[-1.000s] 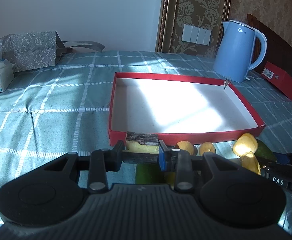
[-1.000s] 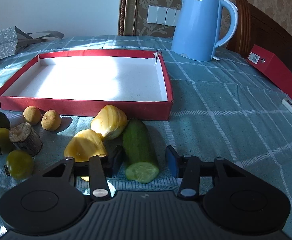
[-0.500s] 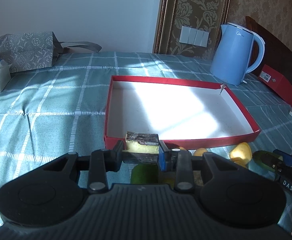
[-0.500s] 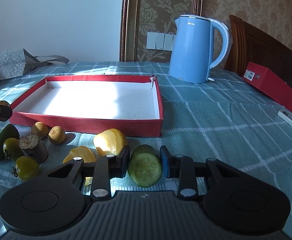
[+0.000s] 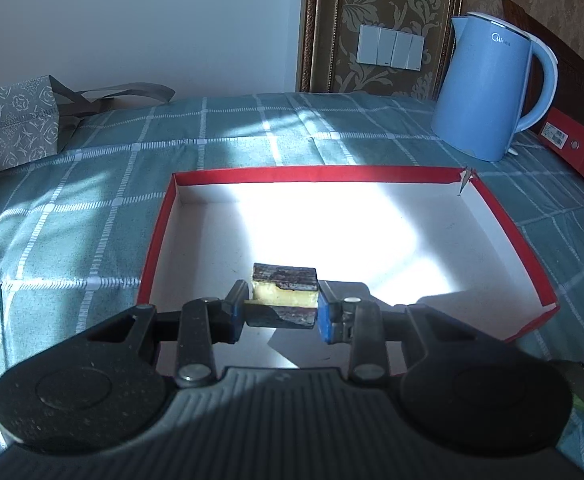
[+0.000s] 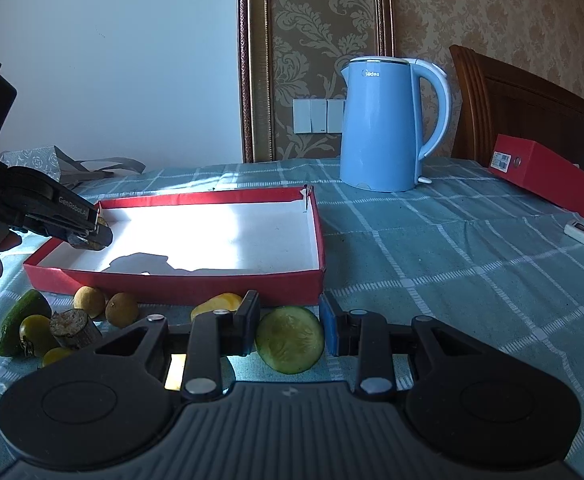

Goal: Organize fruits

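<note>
The sugarcane chunk hangs in the air over the near left part of the red tray, clamped between the blue pads of the left hand-held gripper; it is a short block with dark purplish bark on top and below and a pale yellow cut face between. It looks stiff and fibrous, light for its bulk, and should bear a firm squeeze without harm; the flat cut sides where the pads sit now seem the best hold, since the rounded bark would tend to roll. The cucumber piece sits lifted just in front of the tray's near wall, its round, wet-looking green cut face toward the camera, and the right hand-held gripper has just been closing and now presses on its flanks. I judge it heavier, smoother-skinned and softer inside, so a moderate grip across the middle of the rind suits it better than a hard pinch. On the checked cloth of the bench, left of the cucumber, lie a second cane stub, two small brown fruits, yellow-green tomatoes, a green wedge and a yellow piece, all outside the tray. A blue kettle stands beyond the tray.
</note>
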A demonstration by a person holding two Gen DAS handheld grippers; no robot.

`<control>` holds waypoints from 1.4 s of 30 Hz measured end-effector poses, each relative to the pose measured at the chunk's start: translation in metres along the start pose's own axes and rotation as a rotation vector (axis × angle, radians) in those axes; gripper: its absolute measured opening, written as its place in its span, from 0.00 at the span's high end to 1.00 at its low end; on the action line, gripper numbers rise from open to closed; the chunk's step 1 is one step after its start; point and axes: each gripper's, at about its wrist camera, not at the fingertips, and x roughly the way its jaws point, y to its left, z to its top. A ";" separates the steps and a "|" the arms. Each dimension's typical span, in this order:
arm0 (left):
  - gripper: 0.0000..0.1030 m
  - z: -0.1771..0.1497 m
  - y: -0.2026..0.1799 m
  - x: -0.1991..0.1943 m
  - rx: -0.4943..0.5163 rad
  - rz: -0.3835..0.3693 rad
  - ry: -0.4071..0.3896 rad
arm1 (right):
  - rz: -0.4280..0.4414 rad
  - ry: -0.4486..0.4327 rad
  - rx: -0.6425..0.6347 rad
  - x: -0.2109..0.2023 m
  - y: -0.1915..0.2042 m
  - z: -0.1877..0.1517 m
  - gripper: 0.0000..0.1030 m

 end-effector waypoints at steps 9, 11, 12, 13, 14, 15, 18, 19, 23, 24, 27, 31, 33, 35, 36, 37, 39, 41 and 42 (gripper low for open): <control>0.63 -0.002 -0.004 0.024 -0.005 0.026 0.047 | 0.007 -0.053 -0.027 0.000 0.004 -0.004 0.69; 0.25 -0.004 -0.004 0.018 0.000 0.046 0.011 | 0.011 -0.056 -0.026 0.000 0.003 -0.004 0.69; 0.16 -0.005 -0.004 0.012 -0.001 0.057 -0.017 | 0.014 -0.060 -0.025 0.000 0.003 -0.005 0.69; 0.11 -0.006 -0.005 0.006 0.001 0.073 -0.048 | 0.016 -0.063 -0.026 -0.001 0.004 -0.005 0.69; 0.11 -0.006 -0.005 0.001 0.013 0.089 -0.069 | 0.017 -0.065 -0.026 -0.001 0.004 -0.005 0.69; 0.10 -0.006 -0.006 -0.004 0.026 0.099 -0.080 | 0.018 -0.068 -0.031 -0.001 0.005 -0.006 0.69; 0.08 -0.012 -0.001 -0.025 0.024 0.103 -0.120 | 0.019 -0.079 -0.044 -0.002 0.007 -0.007 0.69; 0.08 -0.014 0.001 -0.030 0.019 0.102 -0.129 | 0.024 -0.081 -0.046 -0.002 0.008 -0.007 0.69; 0.06 -0.036 0.025 -0.066 -0.077 0.072 -0.208 | 0.035 -0.081 -0.045 -0.001 0.008 -0.007 0.70; 0.04 -0.040 0.030 -0.073 -0.097 0.067 -0.224 | 0.035 -0.086 -0.046 -0.001 0.009 -0.006 0.70; 0.00 -0.057 0.053 -0.094 -0.154 0.081 -0.276 | 0.031 -0.090 -0.062 -0.001 0.011 -0.007 0.70; 0.00 -0.074 0.079 -0.101 -0.210 0.107 -0.291 | 0.024 -0.094 -0.061 -0.001 0.011 -0.007 0.70; 0.00 -0.080 0.093 -0.098 -0.243 0.118 -0.263 | 0.024 -0.081 -0.061 -0.002 0.011 -0.007 0.70; 0.00 -0.085 0.101 -0.095 -0.258 0.130 -0.250 | 0.032 -0.067 -0.054 -0.006 0.008 -0.008 0.70; 0.00 -0.087 0.105 -0.094 -0.267 0.127 -0.247 | 0.037 -0.059 -0.046 -0.008 0.005 -0.008 0.70; 0.00 -0.088 0.108 -0.094 -0.275 0.130 -0.246 | 0.045 -0.040 -0.037 -0.011 0.002 -0.008 0.70; 0.00 -0.093 0.115 -0.094 -0.291 0.129 -0.248 | 0.057 0.015 -0.037 -0.009 -0.002 -0.007 0.70; 0.00 -0.096 0.119 -0.095 -0.308 0.124 -0.248 | 0.071 0.053 -0.022 -0.009 -0.007 -0.009 0.70; 0.00 -0.097 0.121 -0.095 -0.315 0.121 -0.246 | 0.079 0.068 -0.023 -0.009 -0.007 -0.010 0.70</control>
